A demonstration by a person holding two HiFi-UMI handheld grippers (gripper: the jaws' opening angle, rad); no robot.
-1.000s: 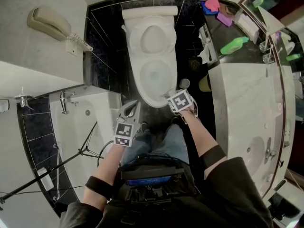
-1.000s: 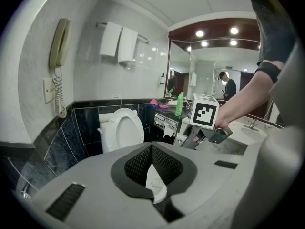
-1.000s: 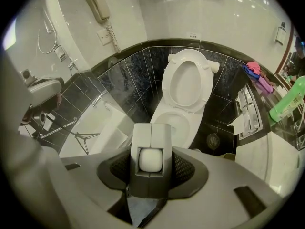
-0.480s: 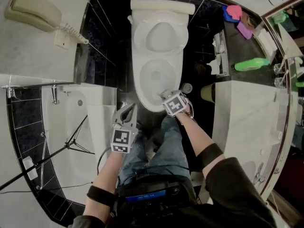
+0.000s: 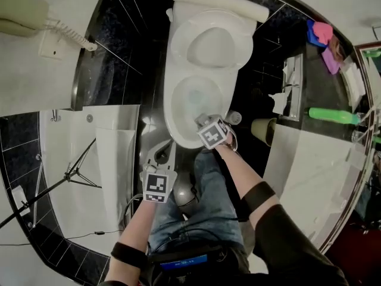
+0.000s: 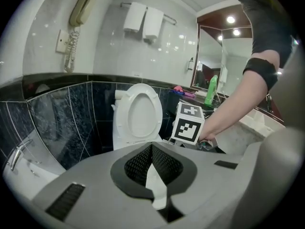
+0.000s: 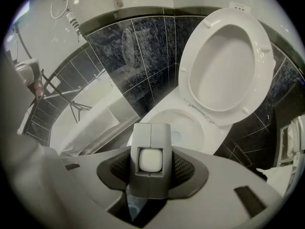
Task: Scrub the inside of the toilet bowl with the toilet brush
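The white toilet bowl (image 5: 191, 97) stands with its seat and lid (image 5: 215, 45) raised against the dark tiled wall. My right gripper (image 5: 202, 122) hangs over the bowl's front rim and points steeply down into it. In the right gripper view the right gripper (image 7: 151, 174) is shut on a grey, square toilet brush handle (image 7: 150, 142) with a white end; the brush head is hidden, and the bowl (image 7: 178, 123) lies just beyond. My left gripper (image 5: 162, 149) sits lower left of the bowl, near the floor. Its jaws (image 6: 151, 149) meet at the tips with nothing between them.
A white bathtub (image 5: 89, 177) with a tripod stand (image 5: 68, 174) fills the left. A vanity counter (image 5: 309, 159) with a green bottle (image 5: 334, 115) runs along the right. A beige bin (image 5: 260, 128) and a small round holder (image 5: 234, 118) stand right of the bowl. The person's legs (image 5: 202, 201) are below.
Both grippers have sunk toward the toilet. The right one has come over the bowl's front rim, still holding the handle. The head view has shifted, so the toilet looks larger.
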